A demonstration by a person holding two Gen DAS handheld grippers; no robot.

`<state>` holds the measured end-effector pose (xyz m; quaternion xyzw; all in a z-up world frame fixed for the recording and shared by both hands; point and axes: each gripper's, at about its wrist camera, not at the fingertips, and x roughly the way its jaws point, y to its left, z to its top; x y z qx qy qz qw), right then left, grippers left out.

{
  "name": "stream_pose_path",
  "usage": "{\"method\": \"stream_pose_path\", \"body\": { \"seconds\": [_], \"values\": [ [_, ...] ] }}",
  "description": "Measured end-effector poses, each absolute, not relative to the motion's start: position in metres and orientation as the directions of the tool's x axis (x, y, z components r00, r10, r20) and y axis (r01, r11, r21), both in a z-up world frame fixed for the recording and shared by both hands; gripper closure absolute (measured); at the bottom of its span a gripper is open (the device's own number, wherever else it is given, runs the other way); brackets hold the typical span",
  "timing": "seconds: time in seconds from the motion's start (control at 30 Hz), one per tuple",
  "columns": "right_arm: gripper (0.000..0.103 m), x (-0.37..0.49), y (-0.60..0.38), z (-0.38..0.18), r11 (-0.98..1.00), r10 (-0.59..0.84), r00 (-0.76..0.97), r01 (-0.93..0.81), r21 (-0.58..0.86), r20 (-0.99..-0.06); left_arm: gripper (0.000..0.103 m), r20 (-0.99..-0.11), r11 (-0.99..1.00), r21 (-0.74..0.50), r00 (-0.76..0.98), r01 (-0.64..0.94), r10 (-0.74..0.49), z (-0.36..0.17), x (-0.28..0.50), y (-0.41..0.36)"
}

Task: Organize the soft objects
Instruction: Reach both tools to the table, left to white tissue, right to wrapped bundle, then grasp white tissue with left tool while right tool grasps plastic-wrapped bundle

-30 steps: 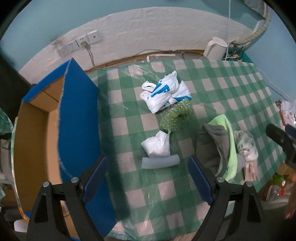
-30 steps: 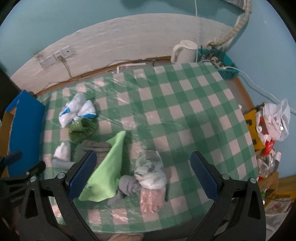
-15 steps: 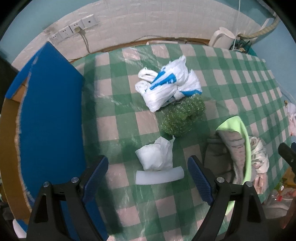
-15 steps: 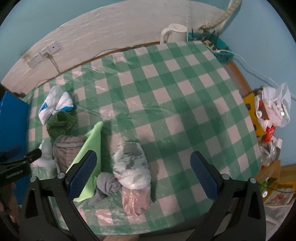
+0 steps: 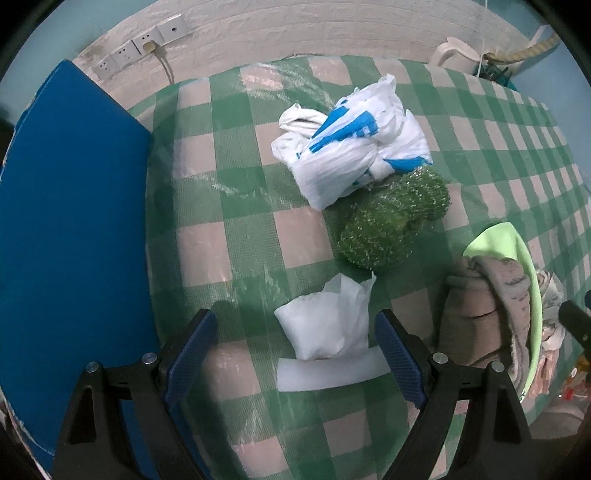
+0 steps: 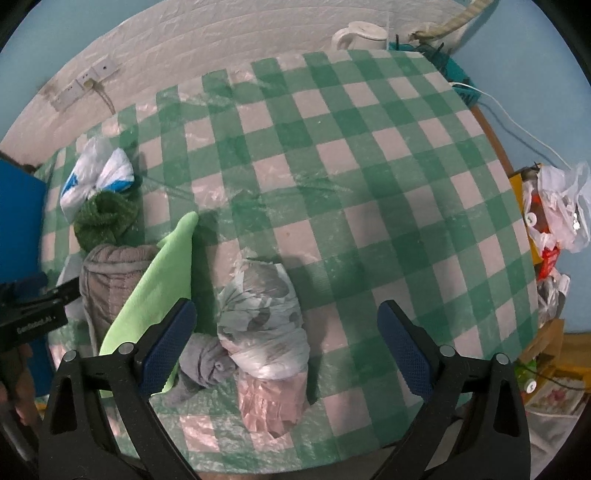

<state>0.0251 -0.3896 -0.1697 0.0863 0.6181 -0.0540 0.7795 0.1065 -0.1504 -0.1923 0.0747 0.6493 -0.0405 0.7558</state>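
Soft objects lie on a green checked tablecloth (image 5: 236, 236). In the left wrist view my open, empty left gripper (image 5: 291, 347) hovers over a white tissue wad (image 5: 327, 325) and a white foam strip (image 5: 332, 373). Beyond lie a green sparkly scrunchie (image 5: 395, 225) and a white-and-blue plastic bag (image 5: 354, 147). In the right wrist view my open, empty right gripper (image 6: 284, 332) hovers over a grey-patterned plastic bag (image 6: 262, 314), with a pink bag (image 6: 271, 398) and a grey sock (image 6: 205, 365) beside it. A light-green cloth (image 6: 155, 288) lies on a grey towel (image 6: 110, 277).
A blue-lined cardboard box (image 5: 70, 221) stands at the table's left edge. A white kettle (image 6: 362, 33) and wall sockets (image 5: 140, 48) are at the back. Bags and clutter (image 6: 554, 214) lie off the table's right side.
Both grippers have moved forward and lower toward the table. The tissue wad and the grey-patterned bag appear larger and now sit between the fingers.
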Motion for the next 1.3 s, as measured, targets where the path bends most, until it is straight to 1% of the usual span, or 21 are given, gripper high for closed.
{"method": "stream_pose_path", "body": {
  "seconds": [0.13,0.2,0.27,0.3,0.33,0.37,0.4,0.47,0.5,0.53,0.57,0.6,0.63,0.67,0.8,1.0,1.3],
  "values": [
    [0.005,0.025,-0.388,-0.172,0.980,0.024,0.224,0.187,0.067,-0.974,0.015,-0.987,0.985,0.039,0.162,0.167,0.012,-0.192,0.112,-0.148],
    [0.005,0.026,-0.387,-0.174,0.981,0.024,0.222,0.180,0.065,-0.975,0.022,-0.986,0.984,0.039,0.165,0.176,0.009,-0.196,0.110,-0.147],
    [0.007,0.026,-0.385,-0.176,0.984,0.019,0.216,0.170,0.057,-0.976,0.032,-0.984,0.980,0.058,0.177,0.188,0.025,-0.197,0.106,-0.147],
    [0.010,0.027,-0.383,-0.178,0.985,0.015,0.211,0.167,0.051,-0.977,0.033,-0.982,0.978,0.072,0.185,0.195,0.036,-0.197,0.107,-0.148],
    [0.012,0.027,-0.382,-0.181,0.986,0.014,0.203,0.162,0.047,-0.979,0.037,-0.981,0.977,0.079,0.188,0.200,0.041,-0.196,0.104,-0.152],
    [0.015,0.028,-0.381,-0.183,0.986,0.016,0.193,0.158,0.048,-0.981,0.044,-0.981,0.975,0.082,0.190,0.205,0.042,-0.196,0.103,-0.155],
    [0.018,0.028,-0.380,-0.185,0.987,0.019,0.187,0.155,0.048,-0.982,0.047,-0.981,0.974,0.082,0.191,0.211,0.041,-0.196,0.104,-0.156],
    [0.023,0.028,-0.380,-0.189,0.987,0.019,0.178,0.152,0.047,-0.984,0.059,-0.981,0.974,0.074,0.190,0.213,0.033,-0.193,0.098,-0.164],
    [0.027,0.028,-0.380,-0.190,0.987,0.019,0.175,0.151,0.046,-0.984,0.060,-0.981,0.975,0.071,0.191,0.212,0.030,-0.193,0.099,-0.165],
    [0.029,0.029,-0.381,-0.191,0.987,0.023,0.175,0.150,0.049,-0.984,0.063,-0.981,0.976,0.067,0.192,0.209,0.026,-0.193,0.100,-0.166],
    [0.037,0.029,-0.381,-0.192,0.988,0.027,0.173,0.147,0.053,-0.985,0.070,-0.981,0.977,0.061,0.192,0.207,0.021,-0.192,0.098,-0.164],
    [0.048,0.029,-0.381,-0.192,0.988,0.030,0.170,0.146,0.056,-0.985,0.073,-0.982,0.978,0.053,0.191,0.203,0.013,-0.191,0.100,-0.162],
    [0.052,0.028,-0.384,-0.192,0.987,0.036,0.166,0.146,0.061,-0.986,0.074,-0.982,0.980,0.045,0.191,0.195,0.007,-0.191,0.099,-0.160],
    [0.053,0.028,-0.384,-0.192,0.987,0.037,0.165,0.147,0.062,-0.986,0.077,-0.982,0.981,0.041,0.190,0.189,0.005,-0.190,0.099,-0.158],
    [0.057,0.028,-0.382,-0.186,0.989,0.030,0.184,0.138,0.056,-0.983,0.078,-0.981,0.983,0.012,0.194,0.186,-0.024,-0.184,0.096,-0.145],
    [0.057,0.031,-0.375,-0.160,0.993,0.001,0.243,0.116,0.030,-0.970,0.078,-0.976,0.982,-0.007,0.214,0.188,-0.048,-0.172,0.096,-0.141],
    [0.057,0.034,-0.363,-0.128,0.994,0.023,0.300,0.096,0.055,-0.954,0.078,-0.965,0.981,-0.014,0.254,0.192,-0.064,-0.149,0.077,-0.139]
  ]
}}
